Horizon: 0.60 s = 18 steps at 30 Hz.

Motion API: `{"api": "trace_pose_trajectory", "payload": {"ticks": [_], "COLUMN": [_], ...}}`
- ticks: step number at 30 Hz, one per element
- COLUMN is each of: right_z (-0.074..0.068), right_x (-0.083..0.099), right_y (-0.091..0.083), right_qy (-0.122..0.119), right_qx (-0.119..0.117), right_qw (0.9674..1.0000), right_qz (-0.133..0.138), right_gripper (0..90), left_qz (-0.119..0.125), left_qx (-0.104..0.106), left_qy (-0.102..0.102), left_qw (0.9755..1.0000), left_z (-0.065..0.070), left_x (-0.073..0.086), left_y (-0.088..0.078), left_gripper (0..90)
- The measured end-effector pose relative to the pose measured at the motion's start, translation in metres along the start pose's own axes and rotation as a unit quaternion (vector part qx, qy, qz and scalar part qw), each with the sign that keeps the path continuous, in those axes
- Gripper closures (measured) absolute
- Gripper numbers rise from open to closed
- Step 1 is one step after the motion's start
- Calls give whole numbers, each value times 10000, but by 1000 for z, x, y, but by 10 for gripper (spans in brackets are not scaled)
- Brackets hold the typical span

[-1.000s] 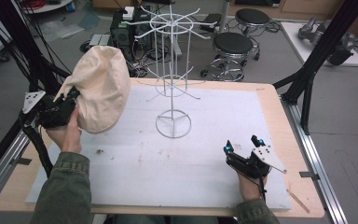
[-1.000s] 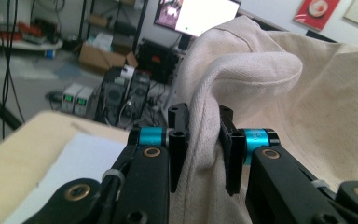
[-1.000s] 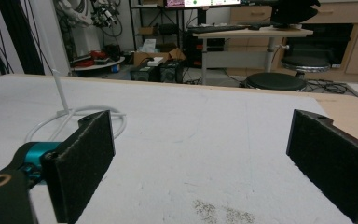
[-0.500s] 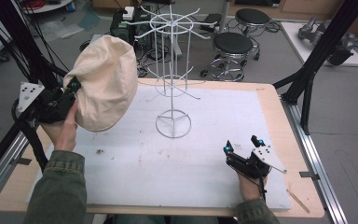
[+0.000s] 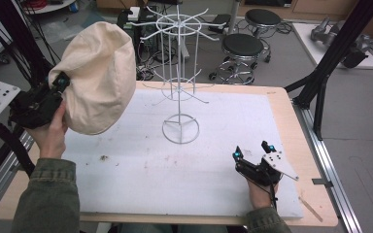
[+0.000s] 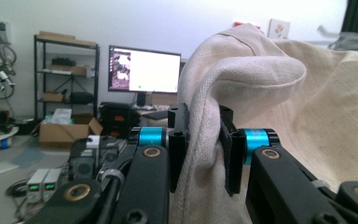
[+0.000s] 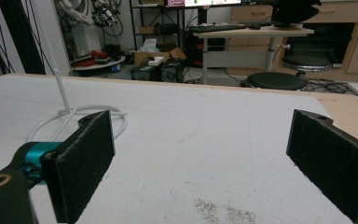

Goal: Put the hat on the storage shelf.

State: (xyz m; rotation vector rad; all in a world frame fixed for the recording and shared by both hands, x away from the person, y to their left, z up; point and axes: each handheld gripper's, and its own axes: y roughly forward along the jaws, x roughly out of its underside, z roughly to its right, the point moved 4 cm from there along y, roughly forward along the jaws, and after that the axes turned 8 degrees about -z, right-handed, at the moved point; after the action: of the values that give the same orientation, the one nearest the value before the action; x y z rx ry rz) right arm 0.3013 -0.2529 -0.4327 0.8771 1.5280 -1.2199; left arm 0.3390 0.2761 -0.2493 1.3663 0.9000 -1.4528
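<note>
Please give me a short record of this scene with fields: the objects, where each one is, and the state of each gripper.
held object: cream fabric hat, lifted above the table's left side
left gripper: shut on a fold of the hat's edge
right gripper: open, nothing between its pads, low over the white mat at the near right
stand: white wire rack upright on the mat, its hooks bare
hat and rack: apart, hat to the left of the rack
background: two black stools behind the table

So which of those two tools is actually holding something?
The left tool, raised at the table's left edge: its jaws are clamped on a fold of the cream cloth cap. The right tool rests open and empty.
</note>
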Motion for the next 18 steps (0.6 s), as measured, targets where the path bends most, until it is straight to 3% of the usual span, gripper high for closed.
{"api": "trace_pose_trajectory", "payload": {"ticks": [4,18], "right_z": [0,0], "right_x": [0,0], "right_y": [0,0], "right_qy": [-5,13], "right_qx": [0,-2], "right_qw": [10000,10000], "right_qz": [6,13], "right_gripper": [66,66], "left_qz": [176,798], "left_qx": [83,339], "left_qy": [79,-62], "left_qw": [9998,9962], "left_z": [5,13], "left_x": [-11,-54], "left_y": [-4,-14], "left_gripper": [773,772]}}
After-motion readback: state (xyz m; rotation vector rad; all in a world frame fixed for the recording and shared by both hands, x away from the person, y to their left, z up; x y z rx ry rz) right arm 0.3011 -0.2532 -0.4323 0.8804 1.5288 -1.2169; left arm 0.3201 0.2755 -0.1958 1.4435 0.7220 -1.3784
